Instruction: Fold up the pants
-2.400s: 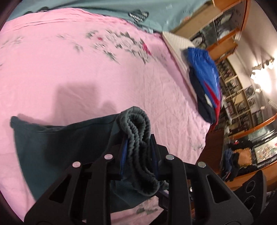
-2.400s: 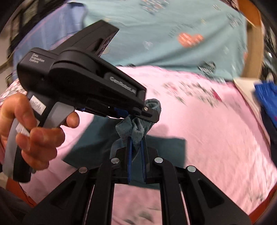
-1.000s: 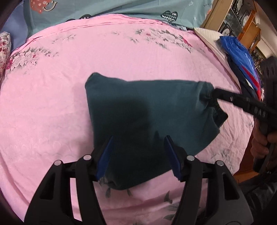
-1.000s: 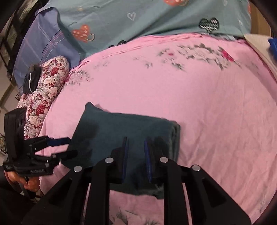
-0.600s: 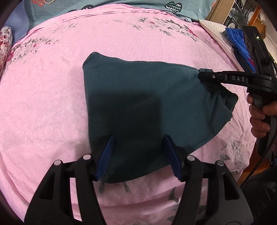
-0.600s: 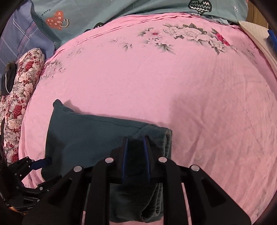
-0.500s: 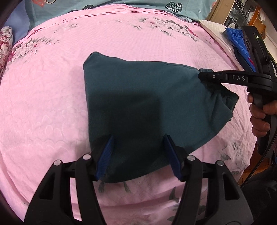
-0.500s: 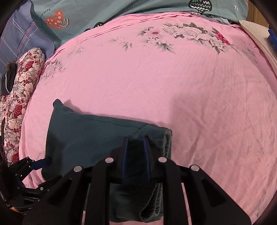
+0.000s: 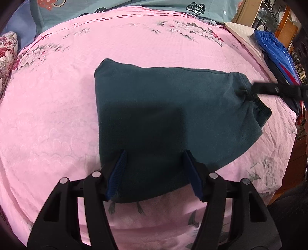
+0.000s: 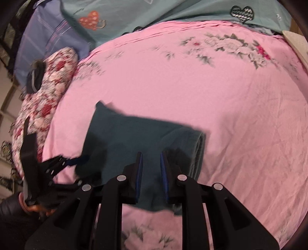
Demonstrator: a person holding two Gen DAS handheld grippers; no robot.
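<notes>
The dark teal pants (image 9: pixel 169 115) lie folded flat on the pink floral bedsheet (image 9: pixel 57 107), waistband bunched at the right end. My left gripper (image 9: pixel 154 155) is open, its blue-padded fingers (image 9: pixel 117 171) spread over the near edge of the pants. My right gripper (image 10: pixel 151 161) is open with a narrow gap, above the waistband end of the pants (image 10: pixel 134 138). It shows blurred at the right of the left wrist view (image 9: pixel 279 90). The left gripper shows at the lower left of the right wrist view (image 10: pixel 77 161).
A blue and red garment (image 9: pixel 277 52) lies on a white pillow (image 9: pixel 242 32) at the right bed edge. A floral pillow (image 10: pixel 48 82) and a teal blanket (image 10: pixel 154 11) lie at the head. Wooden shelves (image 9: pixel 284 21) stand at the far right.
Both grippers carried the pants and laid them flat. The left one opened first. The right gripper has now opened, let go of the waistband and pulled back and up.
</notes>
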